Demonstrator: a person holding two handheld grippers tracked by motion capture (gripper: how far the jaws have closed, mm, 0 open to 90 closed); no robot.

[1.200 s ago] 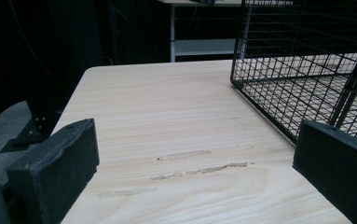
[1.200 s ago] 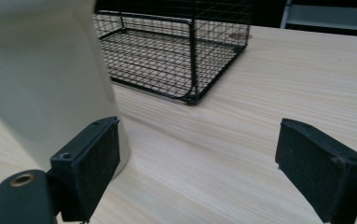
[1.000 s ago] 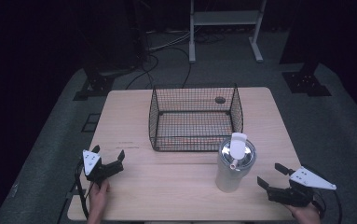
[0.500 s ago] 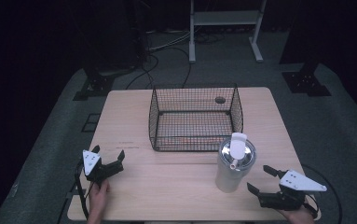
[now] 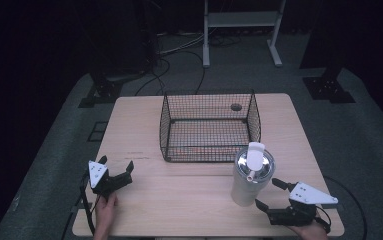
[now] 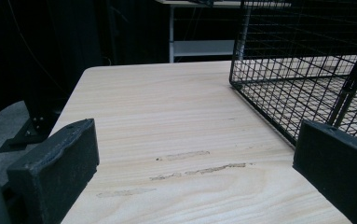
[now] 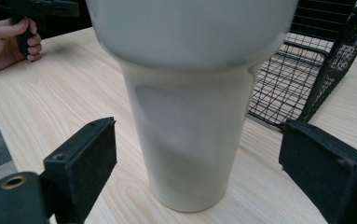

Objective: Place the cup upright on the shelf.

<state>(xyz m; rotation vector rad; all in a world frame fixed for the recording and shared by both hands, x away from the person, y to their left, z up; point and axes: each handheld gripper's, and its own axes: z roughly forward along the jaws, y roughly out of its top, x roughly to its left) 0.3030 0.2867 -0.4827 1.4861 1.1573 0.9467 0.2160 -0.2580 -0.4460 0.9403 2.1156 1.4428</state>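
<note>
Writing: I can read no brand, label or lettering on the tumbler, the basket or either gripper.
Tumbler (image 5: 249, 182): I see a pale, off-white cup standing upright, narrow at the base and stepping out to a wider upper body; it has a clear lid with a white flip tab on top.
Tumbler's place: it stands on the table (image 5: 189, 200) near the front right, just in front of the basket's front right corner and apart from it.
Basket (image 5: 209, 125): black wire, open on top, mid-table.
Right gripper (image 5: 270, 195): I have its jaws spread wide, just beside the tumbler's base, one on each side in the right gripper view, not touching it.
Left gripper (image 5: 115, 166): jaws spread, holding nothing, low over the front left of the table, well apart from the tumbler.
</note>
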